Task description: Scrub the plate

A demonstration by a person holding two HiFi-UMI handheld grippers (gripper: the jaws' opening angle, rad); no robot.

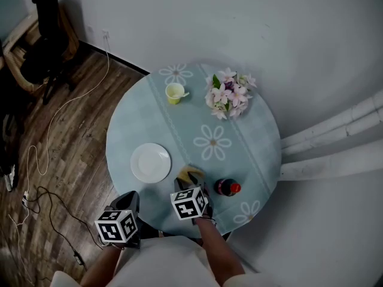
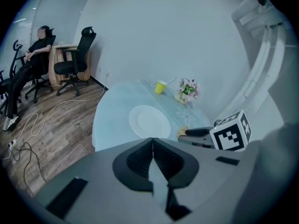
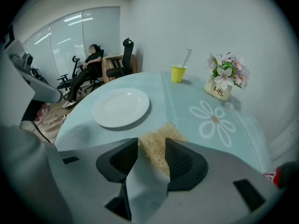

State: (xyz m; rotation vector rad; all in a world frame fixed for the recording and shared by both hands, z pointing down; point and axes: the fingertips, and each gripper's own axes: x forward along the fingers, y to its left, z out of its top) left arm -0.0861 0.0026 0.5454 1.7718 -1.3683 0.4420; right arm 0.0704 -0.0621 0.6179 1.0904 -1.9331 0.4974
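A white plate [image 1: 151, 162] [image 2: 149, 121] [image 3: 121, 107] lies empty on the near left of the round blue table [image 1: 251, 142]. A tan scrubbing sponge [image 1: 191, 173] [image 3: 161, 141] lies on the cloth just right of the plate. My right gripper [image 1: 190, 184] [image 3: 152, 146] stands open, its fingertips straddling the sponge's near end without squeezing it. Off the table's near-left edge, my left gripper [image 1: 127, 201] [image 2: 152, 141] is shut and empty, short of the plate.
A yellow cup [image 1: 174, 92] and a pot of pink flowers [image 1: 229, 94] stand at the far side. A dark bottle with a red cap [image 1: 227, 188] lies right of the sponge. Cables [image 1: 42, 160] trail over the wooden floor at left. White pipes [image 1: 335, 142] run along the right.
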